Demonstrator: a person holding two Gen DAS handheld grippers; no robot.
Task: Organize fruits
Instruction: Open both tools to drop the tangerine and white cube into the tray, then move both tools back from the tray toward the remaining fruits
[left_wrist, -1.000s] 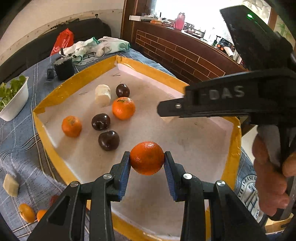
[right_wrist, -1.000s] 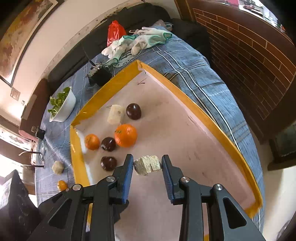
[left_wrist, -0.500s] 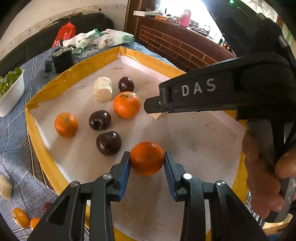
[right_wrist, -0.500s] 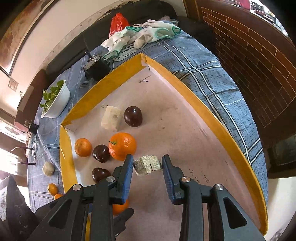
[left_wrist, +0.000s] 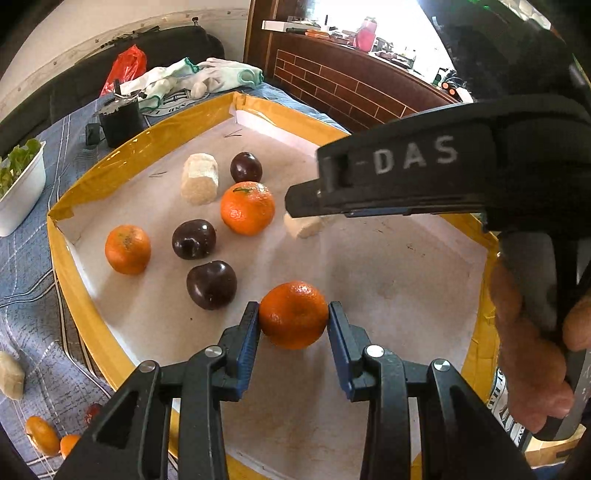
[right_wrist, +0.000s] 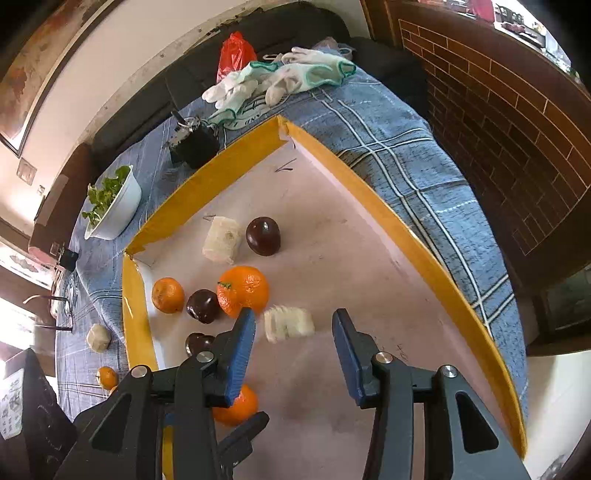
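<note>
Pale chunk (right_wrist: 289, 324), seemingly falling, has left the spread right claw (right_wrist: 293, 334); left claw (left_wrist: 292, 325) grips orange (left_wrist: 293, 314).

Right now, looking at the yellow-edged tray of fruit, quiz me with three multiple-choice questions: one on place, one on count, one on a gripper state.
1. Where is the pale peeled chunk? A between the right gripper's open fingers; B in the white bowl; C off the yellow-rimmed tray
2. Dark round plums in the tray? A one; B three; C five
3. The left gripper? A open; B shut on the orange mandarin; C out of view

A: it sits apart from both pads.
B: three show.
B: both pads press it.
</note>
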